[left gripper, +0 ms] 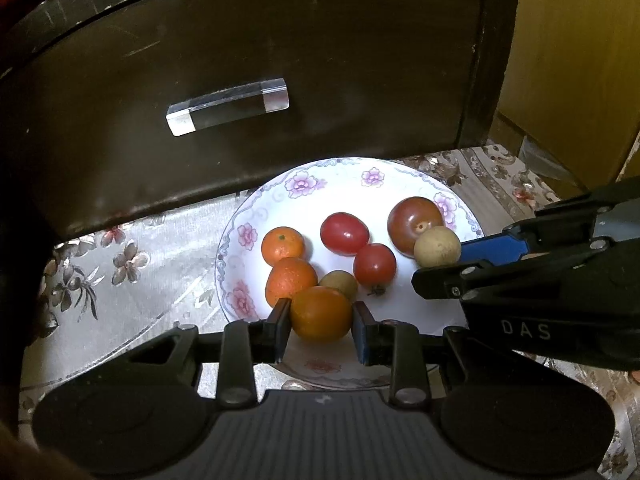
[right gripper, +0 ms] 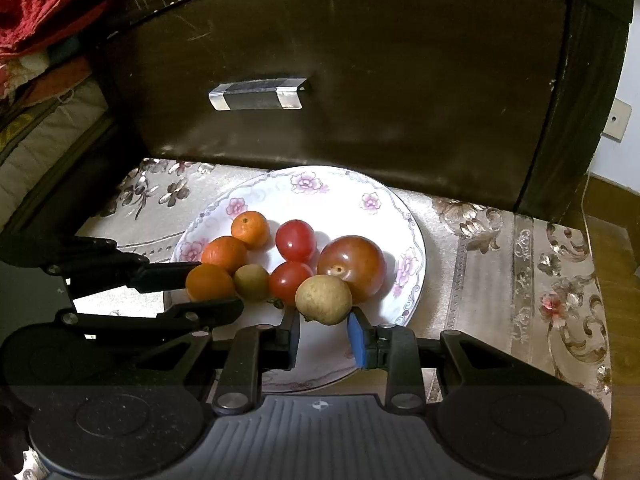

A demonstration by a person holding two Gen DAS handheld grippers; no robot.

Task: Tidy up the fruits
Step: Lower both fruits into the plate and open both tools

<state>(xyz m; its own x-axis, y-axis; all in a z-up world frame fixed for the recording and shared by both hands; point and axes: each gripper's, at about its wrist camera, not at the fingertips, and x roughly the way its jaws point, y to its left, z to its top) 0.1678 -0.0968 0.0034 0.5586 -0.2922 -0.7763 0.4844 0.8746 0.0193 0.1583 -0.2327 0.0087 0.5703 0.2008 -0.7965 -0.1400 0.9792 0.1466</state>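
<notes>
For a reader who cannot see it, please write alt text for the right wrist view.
The right gripper grips a tan round fruit over a floral plate of oranges and tomatoes. The left gripper grips an orange; a dark drawer stands behind.

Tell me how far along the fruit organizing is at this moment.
Done: nothing looks sorted out; no fruit lies off the plate. In hand: the left gripper has its jaws around an orange, and the right gripper has its jaws around a tan fruit, both over the plate. Left: two oranges, two red tomatoes, the large tomato and another tan fruit.
</notes>
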